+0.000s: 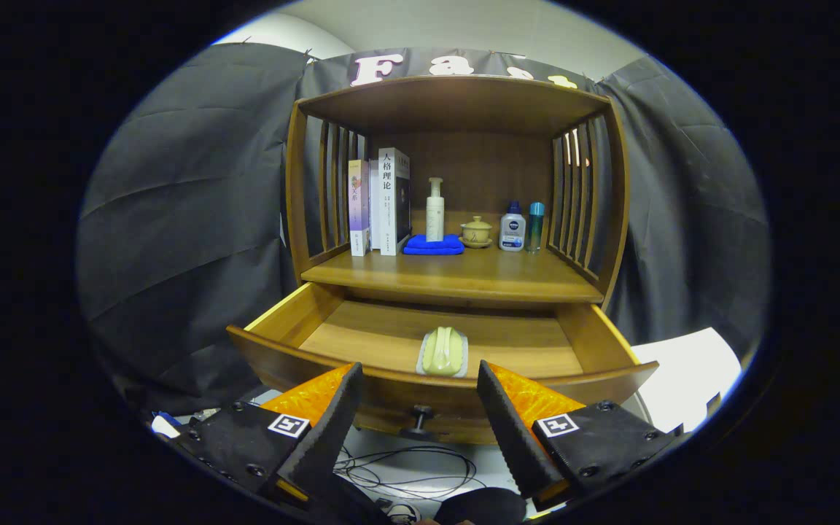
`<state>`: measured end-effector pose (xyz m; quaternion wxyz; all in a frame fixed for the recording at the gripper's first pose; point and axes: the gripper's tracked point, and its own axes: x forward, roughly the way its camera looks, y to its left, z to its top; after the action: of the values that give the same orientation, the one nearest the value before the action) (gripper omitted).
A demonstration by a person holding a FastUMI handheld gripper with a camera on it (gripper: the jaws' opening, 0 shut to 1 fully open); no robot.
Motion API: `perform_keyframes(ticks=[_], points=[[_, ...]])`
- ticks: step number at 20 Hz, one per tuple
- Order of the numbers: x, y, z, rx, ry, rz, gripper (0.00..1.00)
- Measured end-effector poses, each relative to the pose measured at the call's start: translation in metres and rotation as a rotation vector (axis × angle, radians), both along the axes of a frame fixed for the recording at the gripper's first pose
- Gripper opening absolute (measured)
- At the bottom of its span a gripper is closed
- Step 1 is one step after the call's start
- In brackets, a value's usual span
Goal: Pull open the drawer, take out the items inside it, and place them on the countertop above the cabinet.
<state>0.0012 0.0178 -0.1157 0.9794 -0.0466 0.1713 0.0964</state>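
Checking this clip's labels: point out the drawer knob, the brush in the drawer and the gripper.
drawer knob [421,417], gripper view, on its round head.
brush [442,351], gripper view, on its pale green handle.
gripper [415,397], gripper view, midway between its open fingertips.

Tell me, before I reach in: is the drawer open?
Open: the drawer is pulled out, a pale green item lying inside; the gripper is open.

Dim booth, lit softly from above; warm sheen on the shelf [456,275]. Sharp centre, strong fisheye bending toward edges, deep shadows below the drawer [434,394].
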Motion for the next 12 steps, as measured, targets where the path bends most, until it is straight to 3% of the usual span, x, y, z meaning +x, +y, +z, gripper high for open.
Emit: perform_keyframes(ticks=[5, 12], points=[[0.039, 0.009, -0.014, 0.073, 0.174, -0.024, 0.98], [0.115, 0.01, -0.026, 0.06, 0.317, -0.043, 0.97]])
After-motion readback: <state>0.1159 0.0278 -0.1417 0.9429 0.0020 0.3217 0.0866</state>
